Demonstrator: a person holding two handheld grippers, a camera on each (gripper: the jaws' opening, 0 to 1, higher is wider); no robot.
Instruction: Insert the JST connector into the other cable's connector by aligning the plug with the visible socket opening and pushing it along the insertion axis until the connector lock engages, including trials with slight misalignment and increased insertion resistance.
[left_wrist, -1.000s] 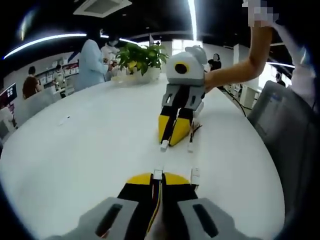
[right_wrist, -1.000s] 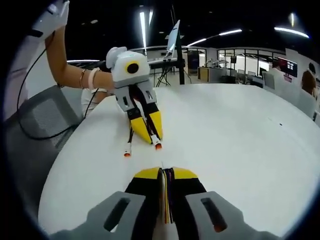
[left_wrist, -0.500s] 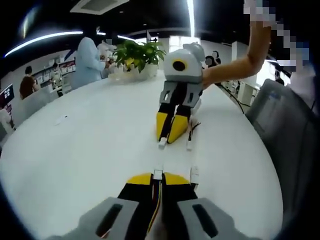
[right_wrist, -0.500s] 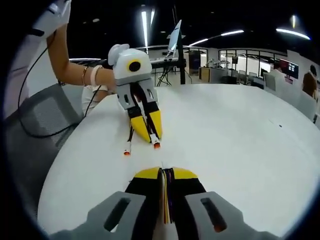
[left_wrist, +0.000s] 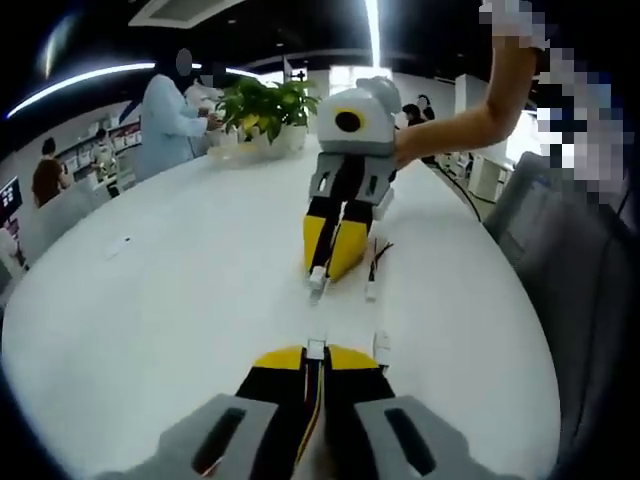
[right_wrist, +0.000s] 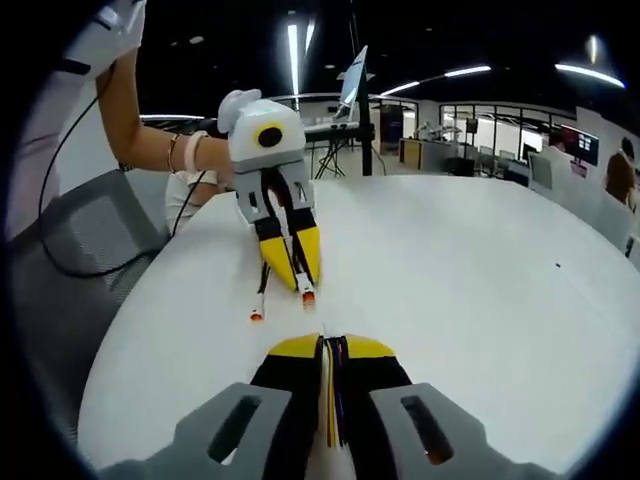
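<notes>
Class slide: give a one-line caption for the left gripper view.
Left gripper pinches its cable, white connector forward, facing the right gripper and its connector across a gap above the white table.

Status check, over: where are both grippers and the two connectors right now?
Left gripper and right gripper both shut on cables. Plug ends face each other, unmated, gap between. White table between them bare.

The white table (left_wrist: 150, 300) lay bare between the two grippers, so the straight path from the left gripper (left_wrist: 315, 352) to the right gripper (left_wrist: 330, 262) stood open. Loose connector ends (left_wrist: 372, 292) lay just beside that line. A plant (left_wrist: 262, 110) stood far back. A grey chair (right_wrist: 70, 260) crowded the table's edge.
</notes>
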